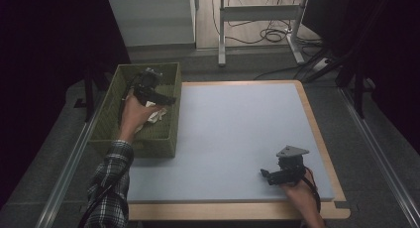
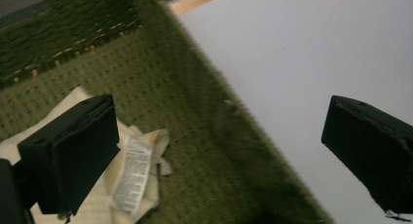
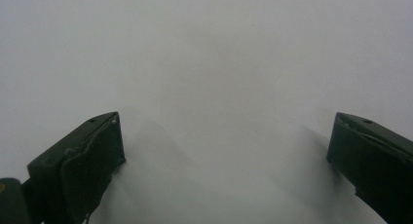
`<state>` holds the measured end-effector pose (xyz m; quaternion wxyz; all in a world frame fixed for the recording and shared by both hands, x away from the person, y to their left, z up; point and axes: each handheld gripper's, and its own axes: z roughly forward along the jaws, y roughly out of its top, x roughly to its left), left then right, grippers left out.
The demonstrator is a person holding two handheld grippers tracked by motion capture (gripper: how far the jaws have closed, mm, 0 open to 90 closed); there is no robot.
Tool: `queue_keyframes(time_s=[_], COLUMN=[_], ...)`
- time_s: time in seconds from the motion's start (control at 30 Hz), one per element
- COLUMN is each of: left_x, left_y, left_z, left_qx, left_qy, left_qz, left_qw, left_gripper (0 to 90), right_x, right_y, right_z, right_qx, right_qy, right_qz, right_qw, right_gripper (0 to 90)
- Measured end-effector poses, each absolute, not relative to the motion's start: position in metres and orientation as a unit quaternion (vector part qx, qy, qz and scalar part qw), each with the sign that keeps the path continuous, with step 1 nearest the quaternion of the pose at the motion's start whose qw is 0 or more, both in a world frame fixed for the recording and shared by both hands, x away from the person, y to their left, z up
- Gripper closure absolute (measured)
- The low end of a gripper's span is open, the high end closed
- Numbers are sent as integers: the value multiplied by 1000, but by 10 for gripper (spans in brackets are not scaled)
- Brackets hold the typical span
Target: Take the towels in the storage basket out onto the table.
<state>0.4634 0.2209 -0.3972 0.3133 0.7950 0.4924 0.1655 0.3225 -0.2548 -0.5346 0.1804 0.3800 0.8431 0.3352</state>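
While my left gripper [image 1: 157,96] hangs over the green woven basket [image 1: 110,103] at the worktop's [image 1: 233,129] far-left corner, its fingers [image 2: 73,156] stand wide apart, released, holding nothing. Cream cloth [image 2: 139,180] with a printed label lies crumpled on the basket floor, under and just beside the left finger, toward the near wall. Label's long axis runs roughly along the finger. Right gripper [image 1: 270,176] rests low at the near-right edge, fingers [image 3: 80,170] also spread, empty, bare grey surface ahead, well apart from the cloth. Left hand [image 1: 136,114] is clearly nearer; I judge a short drop would reach it
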Motion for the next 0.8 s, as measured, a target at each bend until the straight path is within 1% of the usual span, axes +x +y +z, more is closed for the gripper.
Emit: queue_keyframes(time_s=[0.27, 0.5, 0.8], left_x=[474, 485, 503], left_y=[246, 267, 279], left_z=[-416, -441, -465], left_qx=[780, 779, 776], left_qy=[522, 546, 575], left_qz=[160, 145, 128], left_qw=[305, 273, 225], left_gripper=[0, 0, 0], right_x=[322, 322, 322], right_y=[-255, -255, -255], right_z=[-535, -535, -535], right_qx=[380, 380, 380], right_qy=[843, 843, 843], right_qz=[335, 335, 335], right_qw=[180, 180, 180], right_gripper=[0, 0, 0])
